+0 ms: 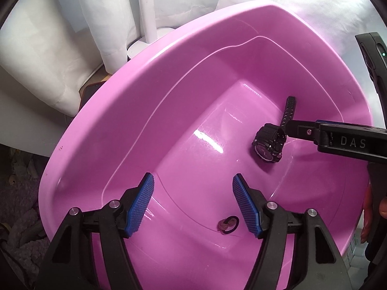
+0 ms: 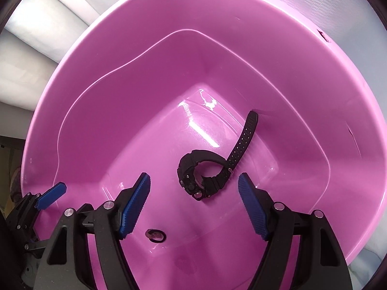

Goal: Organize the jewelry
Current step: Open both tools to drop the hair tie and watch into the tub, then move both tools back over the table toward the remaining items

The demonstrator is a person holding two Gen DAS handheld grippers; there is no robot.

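A black sport watch (image 1: 267,145) lies on its side on the floor of a pink plastic basin (image 1: 125,111), its strap sticking up. A small dark loop with a brownish bit (image 1: 228,224) rests on the basin floor below my left gripper (image 1: 193,181), which hangs open and empty over it. In the right wrist view the watch (image 2: 191,169) shows between the fingers of my right gripper (image 2: 194,177). That gripper is open, and its pads stand clear of the watch. One right finger (image 1: 304,131) ends just beside the watch. The small loop (image 2: 156,235) lies near the left pad.
The basin's high pink walls (image 2: 96,55) surround both grippers. White cloth and cushions (image 1: 48,48) lie behind the basin. A blue pad of the left gripper (image 2: 52,194) shows at the left rim. A hand (image 1: 370,207) is at the right edge.
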